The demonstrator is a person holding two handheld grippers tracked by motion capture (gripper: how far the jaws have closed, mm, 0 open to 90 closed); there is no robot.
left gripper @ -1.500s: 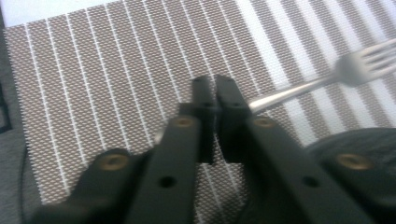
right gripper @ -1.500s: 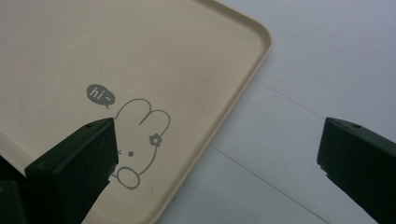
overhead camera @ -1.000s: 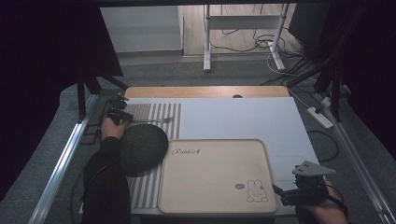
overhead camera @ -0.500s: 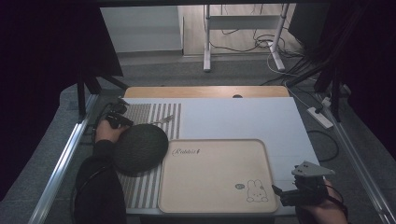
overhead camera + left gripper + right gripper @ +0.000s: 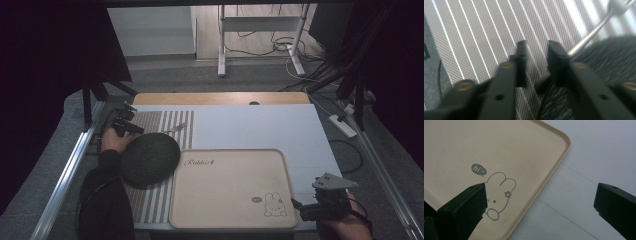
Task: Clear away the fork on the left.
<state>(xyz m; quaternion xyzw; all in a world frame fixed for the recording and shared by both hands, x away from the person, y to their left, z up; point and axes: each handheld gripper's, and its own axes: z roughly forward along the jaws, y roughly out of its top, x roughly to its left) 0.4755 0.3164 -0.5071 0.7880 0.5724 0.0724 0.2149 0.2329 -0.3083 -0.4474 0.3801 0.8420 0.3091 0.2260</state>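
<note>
The desk [image 5: 260, 125] is covered by a pale sheet, with a strip of bare wood showing along its far edge. On the near half of the desk, right of the middle, a beige tray [image 5: 227, 187] is laid flat; a small rabbit drawing [image 5: 499, 195] with a "hi~" bubble is printed near its near right corner, and a line of script is seen at its far left corner. A striped placemat [image 5: 162, 127] is spread along the left side of the desk, reaching from the far part down to the near edge, just left of the tray.

A dark round plate [image 5: 150, 159] is set on the placemat, its right rim close to the tray's left edge. A metal fork [image 5: 174, 129] is laid on the placemat just beyond the plate's far rim, its tines pointing toward the middle of the desk; in the left gripper view the fork [image 5: 596, 27] is seen to run from the plate's rim [image 5: 604, 57] up to the far right.

The left gripper [image 5: 123, 125] is held at the far left of the placemat, beside the plate's far left rim. Its jaws have just been opening and are parted a little, with nothing pressed between them and bare placemat visible in the gap [image 5: 536, 57].

The right gripper [image 5: 320, 202] is held at the near right corner of the desk, beside the tray's near right corner, its jaws spread wide and empty [image 5: 541, 202].
</note>
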